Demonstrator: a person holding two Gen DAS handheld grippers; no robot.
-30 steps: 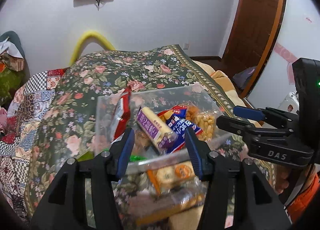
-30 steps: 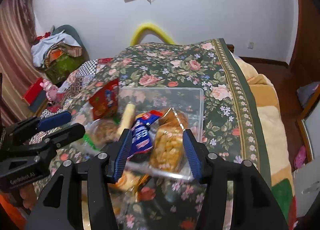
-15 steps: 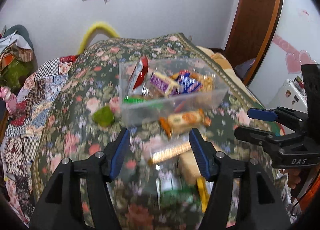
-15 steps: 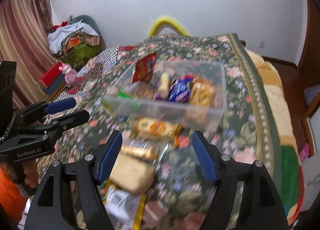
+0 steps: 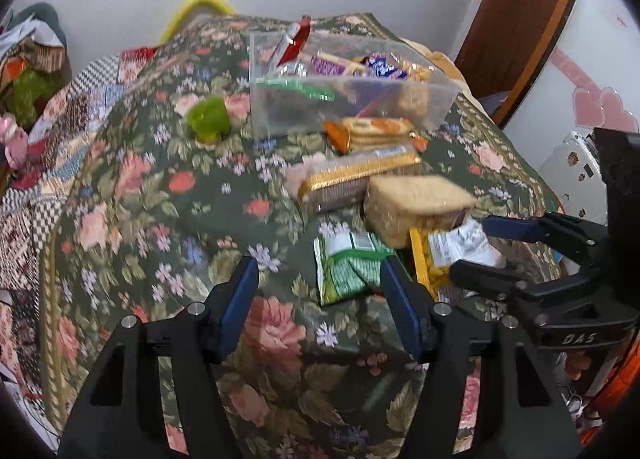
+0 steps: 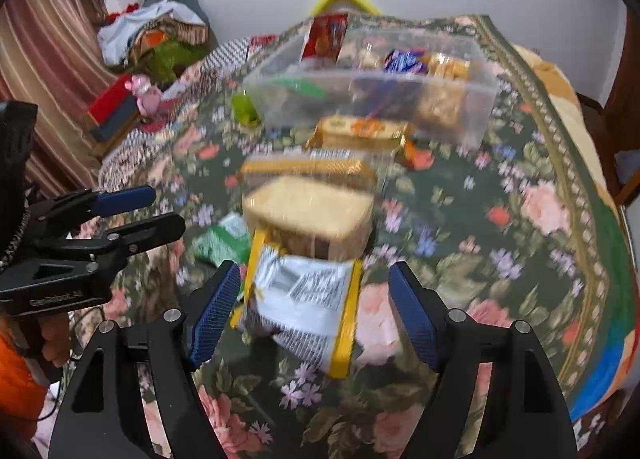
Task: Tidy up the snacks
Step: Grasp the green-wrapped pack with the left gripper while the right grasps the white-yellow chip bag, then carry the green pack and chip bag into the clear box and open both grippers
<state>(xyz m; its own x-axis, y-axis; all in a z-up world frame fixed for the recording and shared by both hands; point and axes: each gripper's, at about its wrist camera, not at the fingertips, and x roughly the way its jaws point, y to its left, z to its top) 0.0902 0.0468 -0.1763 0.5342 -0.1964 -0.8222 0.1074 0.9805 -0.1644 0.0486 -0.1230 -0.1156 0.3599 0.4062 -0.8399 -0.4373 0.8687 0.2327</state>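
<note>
A clear plastic bin with several snack packs stands at the far end of the floral cloth. In front of it lie an orange cracker pack, a gold-edged biscuit pack, a wrapped bread slab, a green-and-white packet and a yellow-edged white packet. My left gripper is open, just short of the green packet. My right gripper is open, its fingers on either side of the yellow-edged packet.
A green crumpled lump lies left of the bin. The cloth drops off at its left and right edges. Clothes and toys are piled at the far left. A wooden door is at the right.
Both grippers have pulled back from the bin toward the near edge of the cloth. The loose packets in front of the bin have come into view. Both stay open.
</note>
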